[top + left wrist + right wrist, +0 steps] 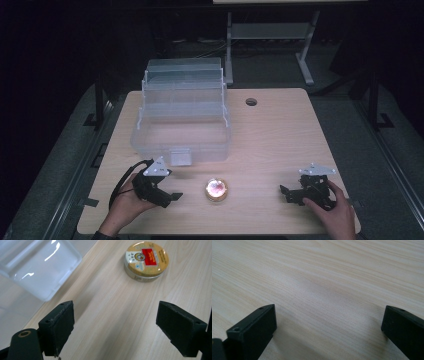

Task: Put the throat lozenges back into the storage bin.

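Tin: a round tin (216, 190) with a gold-and-red lid lies flat near the table's front edge, between the two grippers and touching neither.
Left gripper: the left gripper (169, 196) rests low beside the tin, jaws spread wide with bare wood between them (the tin sits ahead of them in the left gripper view).
Right gripper: the right gripper (290, 194) sits well apart from the tin, jaws spread, nothing between.
Box: a clear plastic organiser box (181, 117) stands open behind the tin, tiers stepped back.
Table: pale wood table (280, 135) with a round cable hole (251, 102).
Room: dark; a grey desk frame (270, 35) stands beyond.
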The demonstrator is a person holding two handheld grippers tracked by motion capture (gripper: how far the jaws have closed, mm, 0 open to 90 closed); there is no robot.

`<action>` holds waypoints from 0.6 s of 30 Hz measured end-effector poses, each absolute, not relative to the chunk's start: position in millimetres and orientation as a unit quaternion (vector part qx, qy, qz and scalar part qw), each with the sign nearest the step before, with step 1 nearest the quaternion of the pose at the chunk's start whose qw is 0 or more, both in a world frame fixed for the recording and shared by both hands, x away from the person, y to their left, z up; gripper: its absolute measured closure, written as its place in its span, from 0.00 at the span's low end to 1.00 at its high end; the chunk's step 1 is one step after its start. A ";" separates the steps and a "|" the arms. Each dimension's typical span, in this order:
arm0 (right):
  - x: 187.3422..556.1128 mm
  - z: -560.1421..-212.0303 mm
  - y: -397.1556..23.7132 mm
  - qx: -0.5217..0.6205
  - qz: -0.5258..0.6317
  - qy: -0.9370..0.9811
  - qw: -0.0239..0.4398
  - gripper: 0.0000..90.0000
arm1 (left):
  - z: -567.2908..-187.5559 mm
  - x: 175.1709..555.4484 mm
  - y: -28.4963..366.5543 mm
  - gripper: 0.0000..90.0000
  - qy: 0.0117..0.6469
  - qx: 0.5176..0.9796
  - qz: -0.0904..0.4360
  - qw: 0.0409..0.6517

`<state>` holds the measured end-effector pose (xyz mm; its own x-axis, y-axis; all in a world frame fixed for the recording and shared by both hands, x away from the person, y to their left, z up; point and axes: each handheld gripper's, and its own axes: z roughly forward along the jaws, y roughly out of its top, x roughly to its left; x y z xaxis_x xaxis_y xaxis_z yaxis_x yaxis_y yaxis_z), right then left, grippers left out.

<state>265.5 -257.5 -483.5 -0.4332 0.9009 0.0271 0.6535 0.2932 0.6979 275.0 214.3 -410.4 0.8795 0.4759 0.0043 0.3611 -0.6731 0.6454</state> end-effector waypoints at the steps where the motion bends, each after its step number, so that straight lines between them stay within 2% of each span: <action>1: 265.5 -483.5 -257.5 0.497 0.326 0.781 0.190 0.00 | -410.4 275.0 214.3 0.16 0.230 0.911 0.086 0.333; 18: 265.6 -483.5 -257.4 0.497 0.326 0.781 0.190 0.00 | -391.4 285.0 185.3 0.16 0.195 0.920 0.074 0.333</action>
<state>265.6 -257.4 -483.5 -0.4331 0.9009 0.0275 0.6535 0.2929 0.6980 285.0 185.3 -391.4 0.9131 0.4078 0.0064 0.3091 -0.7022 0.6414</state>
